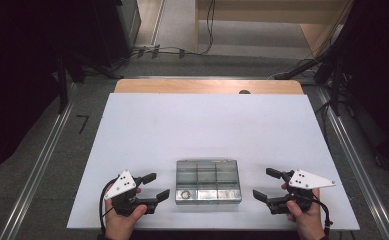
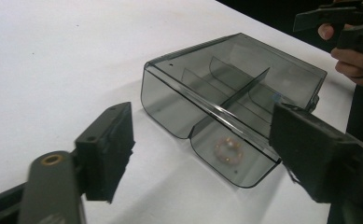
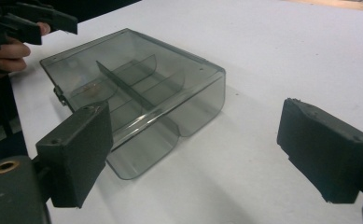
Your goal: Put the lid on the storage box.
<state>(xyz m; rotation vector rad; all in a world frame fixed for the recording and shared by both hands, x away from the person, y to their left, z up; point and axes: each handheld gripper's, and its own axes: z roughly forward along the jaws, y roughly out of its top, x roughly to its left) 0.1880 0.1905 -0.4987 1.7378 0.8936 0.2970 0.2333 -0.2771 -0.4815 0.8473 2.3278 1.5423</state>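
Observation:
A smoky clear plastic compartment box [image 1: 208, 181] lies flat with its lid shut near the front of the white table [image 1: 207, 125]. A small pale ring [image 1: 185, 194] rests in its near-left compartment, also seen through the plastic as the ring [image 2: 228, 150] and more faintly as the ring [image 3: 93, 89]. My left gripper [image 1: 160, 184] stands open just left of the box, its jaws wide apart and holding nothing. My right gripper [image 1: 262, 182] is open just right of the box, likewise holding nothing. The box [image 2: 226, 88] lies a little beyond the left gripper [image 2: 202, 140], and the box [image 3: 137, 93] beyond the right gripper [image 3: 193, 149].
The white sheet covers a wooden tabletop whose far edge [image 1: 207, 86] shows bare. Cables [image 1: 172, 50] and dark stands [image 1: 62, 80] lie on the floor beyond and beside the table. Wide bare white surface stretches behind the box.

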